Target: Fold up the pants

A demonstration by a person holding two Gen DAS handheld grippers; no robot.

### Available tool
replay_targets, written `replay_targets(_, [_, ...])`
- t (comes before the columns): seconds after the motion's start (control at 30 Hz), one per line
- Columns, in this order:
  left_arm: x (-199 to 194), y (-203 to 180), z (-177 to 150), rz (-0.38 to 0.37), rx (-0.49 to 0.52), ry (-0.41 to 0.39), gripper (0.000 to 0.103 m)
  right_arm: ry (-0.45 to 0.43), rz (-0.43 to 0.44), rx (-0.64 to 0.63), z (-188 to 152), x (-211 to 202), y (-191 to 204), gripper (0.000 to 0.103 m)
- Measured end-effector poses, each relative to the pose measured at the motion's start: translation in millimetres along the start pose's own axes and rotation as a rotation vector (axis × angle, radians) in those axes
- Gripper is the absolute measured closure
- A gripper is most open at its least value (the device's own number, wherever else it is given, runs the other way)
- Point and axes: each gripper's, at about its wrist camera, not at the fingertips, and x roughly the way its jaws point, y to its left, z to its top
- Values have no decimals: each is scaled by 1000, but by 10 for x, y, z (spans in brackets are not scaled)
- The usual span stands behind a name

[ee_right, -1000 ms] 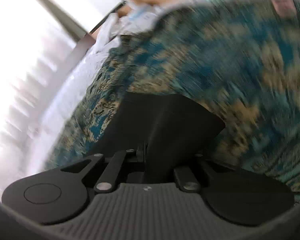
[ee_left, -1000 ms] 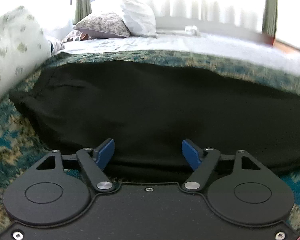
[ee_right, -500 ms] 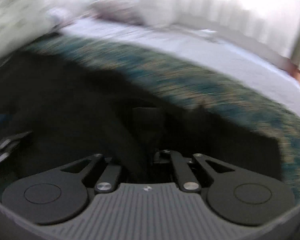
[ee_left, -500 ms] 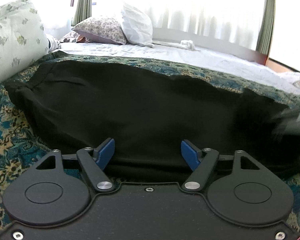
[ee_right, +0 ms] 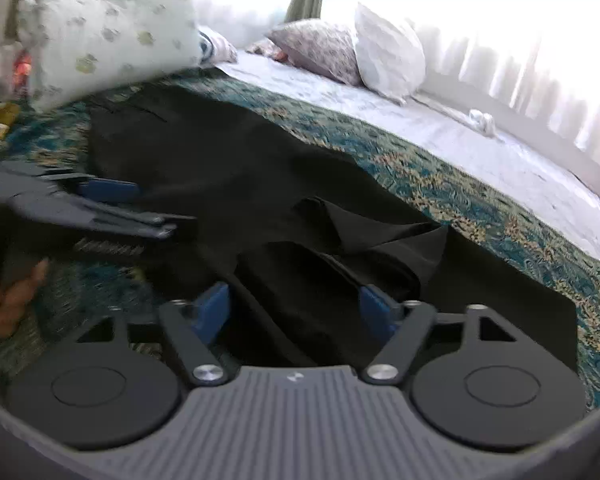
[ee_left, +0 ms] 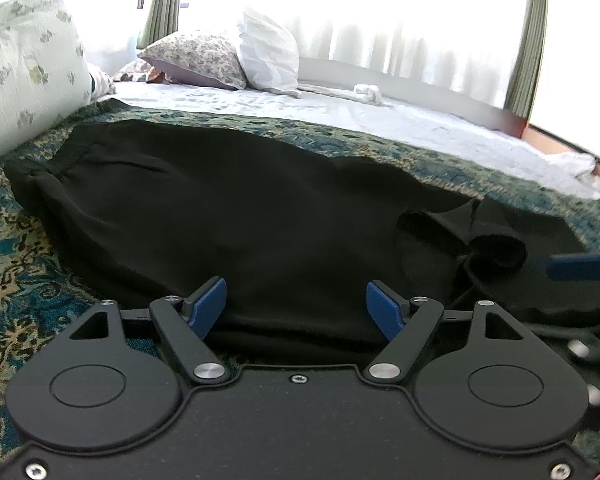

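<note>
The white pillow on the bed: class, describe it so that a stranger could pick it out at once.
Start at the bright curtained window behind the bed. Below it two pillows lean together; the white pillow is the upright one nearer the window, plain and crinkled, while the flowered pillow beside it is patterned.

Bed [ee_left: 380,116], pillows [ee_left: 268,56], bright curtained window [ee_left: 400,20], patterned teal bedspread [ee_right: 480,208].

One black pants [ee_left: 228,216], two grippers [ee_left: 296,308] [ee_right: 294,312], perhaps three pillows [ee_left: 24,68].
</note>
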Motion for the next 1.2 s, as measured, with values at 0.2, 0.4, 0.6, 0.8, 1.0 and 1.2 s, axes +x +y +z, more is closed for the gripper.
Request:
replay_targets(0.2, [-177, -38, 87, -48, -12, -20, 33, -31, -119, 16, -161, -345, -198, 13])
replay_targets(0.4, [-333, -545, 164, -158, 136, -82, 39, 13, -391, 303, -403, -501, -889, 71])
replay_targets(0.6, [-141, -1097, 112, -236, 249, -3, 56, 81, -453, 387, -680, -384, -1168, 73])
replay_targets(0.8, [-86, -1254, -151, -103, 358, 73, 65, 52, -350, 300, -850, -364, -920, 73])
replay_targets(1.0, [-239, -1341, 121, -69, 401, 31, 65, -13, -317, 364, -975, -403, -1007, 73])
replay_targets(1.2, [285, -1483, 599, -79, 345, 128, 81, -43, -315, 376, -1009, -408, -998, 73])
